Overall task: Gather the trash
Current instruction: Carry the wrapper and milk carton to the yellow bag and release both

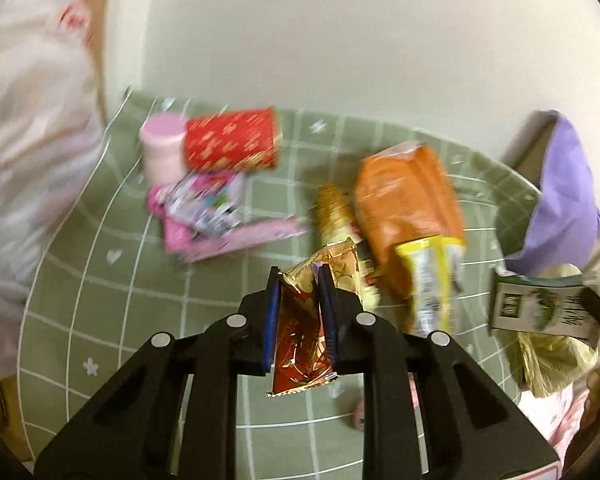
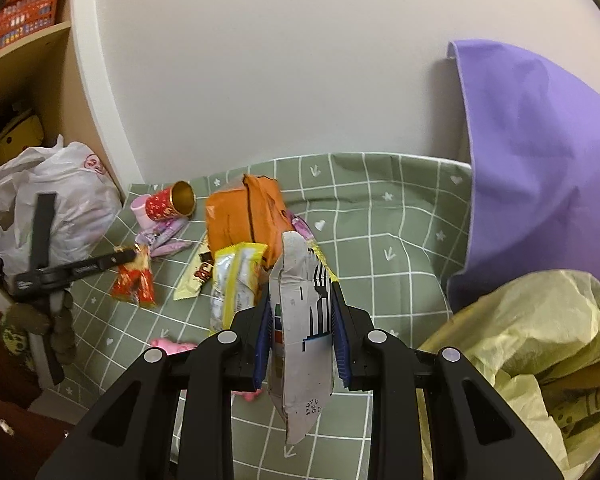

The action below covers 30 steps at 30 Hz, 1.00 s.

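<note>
My left gripper [image 1: 298,280] is shut on a red and gold foil wrapper [image 1: 300,344], which hangs above the green checked tablecloth [image 1: 120,280]. The right wrist view shows that gripper [image 2: 134,258] at the left with the same wrapper [image 2: 134,284] hanging from it. My right gripper [image 2: 300,292] is shut on a flattened white and grey carton [image 2: 296,360]; in the left wrist view the carton [image 1: 540,308] sits at the right edge. A yellowish trash bag [image 2: 540,340] lies open at the lower right, beside the carton.
On the cloth lie an orange bag [image 1: 408,208], a yellow-edged wrapper [image 1: 432,280], a tipped red cup [image 1: 232,140], a pink bottle [image 1: 162,148] and pink wrappers [image 1: 220,220]. A purple cloth [image 2: 540,140] hangs at the right. A white plastic bag [image 2: 60,200] sits left, by shelves.
</note>
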Each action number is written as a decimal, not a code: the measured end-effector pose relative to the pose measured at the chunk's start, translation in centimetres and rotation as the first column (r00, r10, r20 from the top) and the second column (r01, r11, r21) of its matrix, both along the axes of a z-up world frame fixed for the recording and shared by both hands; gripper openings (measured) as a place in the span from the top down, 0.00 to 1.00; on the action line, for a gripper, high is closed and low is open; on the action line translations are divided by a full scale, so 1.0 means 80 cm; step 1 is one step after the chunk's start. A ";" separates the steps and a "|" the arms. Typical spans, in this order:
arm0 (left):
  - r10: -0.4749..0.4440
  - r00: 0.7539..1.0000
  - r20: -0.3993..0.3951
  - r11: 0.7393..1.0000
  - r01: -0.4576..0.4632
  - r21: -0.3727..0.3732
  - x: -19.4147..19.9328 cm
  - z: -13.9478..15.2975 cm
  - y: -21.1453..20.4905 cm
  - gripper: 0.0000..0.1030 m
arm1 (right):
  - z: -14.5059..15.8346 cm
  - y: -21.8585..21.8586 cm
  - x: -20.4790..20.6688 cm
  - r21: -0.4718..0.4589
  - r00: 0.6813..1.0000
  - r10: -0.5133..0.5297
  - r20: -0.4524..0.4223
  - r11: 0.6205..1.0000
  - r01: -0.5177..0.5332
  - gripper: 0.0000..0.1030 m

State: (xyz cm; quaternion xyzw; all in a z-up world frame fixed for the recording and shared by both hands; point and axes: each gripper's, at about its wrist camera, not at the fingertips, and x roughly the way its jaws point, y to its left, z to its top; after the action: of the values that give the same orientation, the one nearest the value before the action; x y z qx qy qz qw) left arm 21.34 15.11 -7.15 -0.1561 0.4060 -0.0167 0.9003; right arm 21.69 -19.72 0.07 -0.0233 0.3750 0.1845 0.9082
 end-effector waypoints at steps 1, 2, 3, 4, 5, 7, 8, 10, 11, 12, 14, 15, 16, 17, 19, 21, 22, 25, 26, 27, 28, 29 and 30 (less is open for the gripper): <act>-0.015 1.000 0.015 1.000 0.015 0.009 -0.001 0.006 -0.006 0.82 | -0.003 -0.002 0.000 -0.002 1.000 -0.004 0.001 1.000 0.004 0.75; -0.028 0.999 0.023 1.000 0.028 0.014 0.000 0.010 -0.013 0.82 | -0.006 -0.003 0.000 -0.002 1.000 -0.009 -0.003 1.000 0.009 0.75; -0.046 0.999 0.027 0.999 0.046 0.015 0.001 0.014 -0.020 0.82 | -0.011 -0.005 0.000 0.000 1.000 -0.015 -0.014 1.000 0.015 0.75; -0.056 0.998 0.026 0.998 0.056 0.014 0.005 0.016 -0.025 0.82 | -0.014 -0.006 0.000 0.001 1.000 -0.019 -0.021 1.000 0.019 0.75; -0.071 0.997 0.026 0.997 0.071 0.013 0.007 0.017 -0.032 0.82 | -0.018 -0.007 -0.002 0.001 0.999 -0.024 -0.028 1.000 0.024 0.75; -0.094 0.995 0.026 0.996 0.094 0.011 0.006 0.019 -0.039 0.82 | -0.025 -0.010 -0.006 -0.002 0.999 -0.031 -0.039 1.000 0.030 0.75; -0.105 0.994 0.025 0.994 0.105 0.012 0.006 0.019 -0.044 0.82 | -0.027 -0.012 -0.007 -0.004 0.999 -0.034 -0.042 0.999 0.034 0.75; -0.133 0.991 0.022 0.991 0.133 0.015 0.006 0.020 -0.055 0.82 | -0.034 -0.015 -0.012 -0.009 0.998 -0.046 -0.052 0.999 0.045 0.75; -0.145 0.989 0.021 0.989 0.145 0.016 0.007 0.019 -0.060 0.82 | -0.036 -0.017 -0.014 -0.009 0.997 -0.053 -0.051 0.999 0.052 0.75; -0.164 0.986 0.019 0.986 0.163 0.019 0.008 0.020 -0.067 0.82 | -0.036 -0.020 -0.018 -0.006 0.997 -0.064 -0.047 0.998 0.064 0.75; -0.185 0.983 0.019 0.983 0.184 0.021 0.007 0.021 -0.076 0.82 | -0.037 -0.025 -0.021 -0.005 0.995 -0.083 -0.054 0.997 0.083 0.74; -0.200 0.980 0.019 0.980 0.199 0.020 0.007 0.023 -0.082 0.82 | -0.037 -0.026 -0.023 -0.010 0.994 -0.091 -0.059 0.996 0.091 0.74; -0.210 0.977 0.021 0.978 0.210 0.020 0.007 0.024 -0.087 0.82 | -0.039 -0.028 -0.024 -0.016 0.993 -0.098 -0.068 0.995 0.097 0.74; -0.218 0.976 0.024 0.976 0.218 0.021 0.006 0.026 -0.091 0.82 | -0.040 -0.029 -0.026 -0.024 0.991 -0.105 -0.077 0.994 0.103 0.74; -0.240 0.970 0.034 0.971 0.240 0.023 0.005 0.031 -0.100 0.82 | -0.042 -0.035 -0.033 -0.026 0.990 -0.117 -0.083 0.993 0.115 0.74; -0.262 0.964 0.047 0.965 0.261 0.030 0.003 0.037 -0.108 0.82 | -0.039 -0.041 -0.041 -0.011 0.989 -0.128 -0.076 0.992 0.128 0.75; -0.273 0.960 0.056 0.962 0.272 0.035 0.002 0.041 -0.113 0.82 | -0.035 -0.044 -0.045 -0.001 0.989 -0.132 -0.065 0.991 0.133 0.75; -0.305 0.948 0.088 0.952 0.302 0.046 0.001 0.055 -0.128 0.82 | -0.013 -0.049 -0.053 0.018 0.990 -0.137 -0.018 0.990 0.137 0.75; -0.316 0.944 0.099 0.949 0.313 0.046 0.002 0.060 -0.133 0.82 | -0.001 -0.050 -0.055 0.025 0.990 -0.138 0.004 0.990 0.138 0.75; -0.332 0.936 0.117 0.943 0.329 0.044 0.003 0.067 -0.141 0.82 | 0.009 -0.053 -0.057 0.029 0.990 -0.141 0.024 0.990 0.140 0.75; -0.343 0.930 0.129 0.939 0.340 0.044 0.005 0.072 -0.146 0.82 | 0.024 -0.055 -0.059 0.032 0.989 -0.143 0.050 0.989 0.141 0.75; -0.358 0.923 0.142 0.934 0.355 0.044 0.007 0.079 -0.153 0.82 | 0.041 -0.059 -0.061 0.034 0.986 -0.147 0.079 0.989 0.145 0.75; -0.379 0.911 0.163 0.925 0.377 0.041 0.011 0.089 -0.163 0.82 | 0.054 -0.063 -0.064 0.035 0.983 -0.154 0.104 0.988 0.151 0.75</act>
State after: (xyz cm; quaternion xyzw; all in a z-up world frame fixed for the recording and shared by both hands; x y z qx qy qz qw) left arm 22.18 2.08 -0.04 -0.0687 0.3515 -0.2017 0.9116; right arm 16.59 -24.78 4.42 0.0078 0.3243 0.1181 0.9385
